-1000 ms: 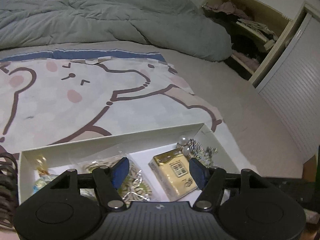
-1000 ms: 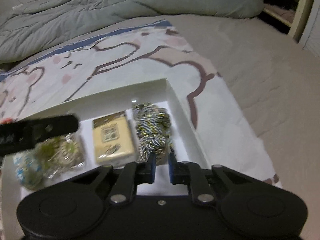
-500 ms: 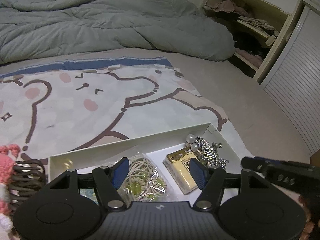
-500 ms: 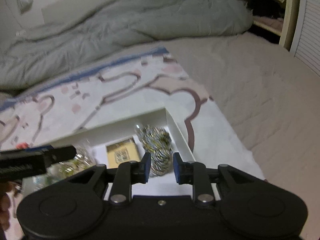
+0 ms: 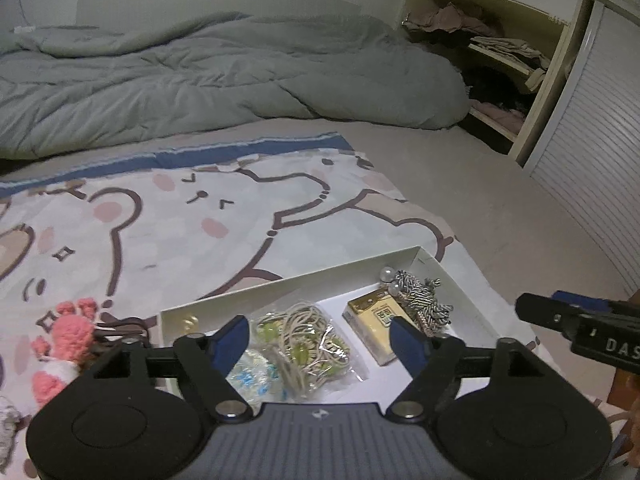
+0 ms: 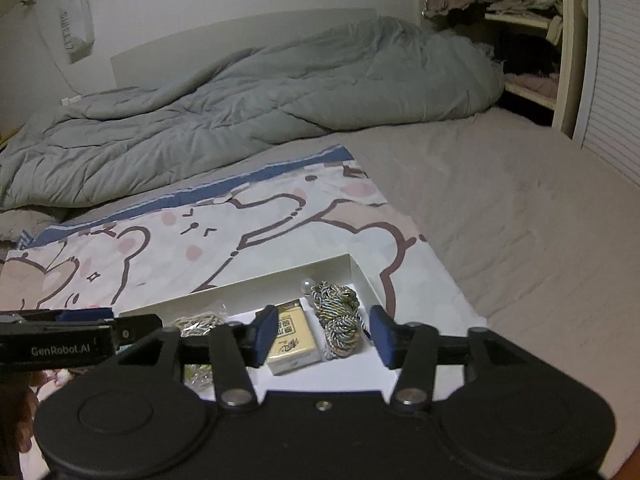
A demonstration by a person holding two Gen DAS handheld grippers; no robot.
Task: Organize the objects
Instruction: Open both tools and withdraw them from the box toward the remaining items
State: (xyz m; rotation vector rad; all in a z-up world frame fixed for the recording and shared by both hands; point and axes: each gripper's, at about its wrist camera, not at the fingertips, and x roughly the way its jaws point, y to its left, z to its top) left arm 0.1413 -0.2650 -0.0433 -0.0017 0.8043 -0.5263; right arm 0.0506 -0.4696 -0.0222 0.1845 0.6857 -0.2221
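Four things already lie in the white box [image 5: 288, 284] below and ahead of my tongs, so what the coming move turns on, as I judge it, is the pink crocheted piece [image 5: 66, 344] not yet inside: it sits on the printed cloth [image 5: 168, 220] just outside the box's left wall, off to the left of my left gripper [image 5: 320, 340] and beside its left finger [image 5: 230, 338], with dark loops of what may be hair ties next to it. The right gripper [image 6: 324, 336] is at the far side of the box from it, so my left hand is clearly the nearer one. The piece is partly cut off by the frame edge, and I cannot tell its long axis for certain. Inside the box, from left to right under my tongs: a blue-and-white packet [image 5: 254, 376], a clear bag of bands [image 5: 304, 344], a yellow carton [image 6: 290, 338] lying lengthwise away from me, and a braided cord bundle [image 6: 338, 320] against the right wall. Both sets of jaws are opening and hold nothing; the left tongs stand spread above the bag of bands, the right ones spread above the carton and cord. I would swing left and down for the pink piece.
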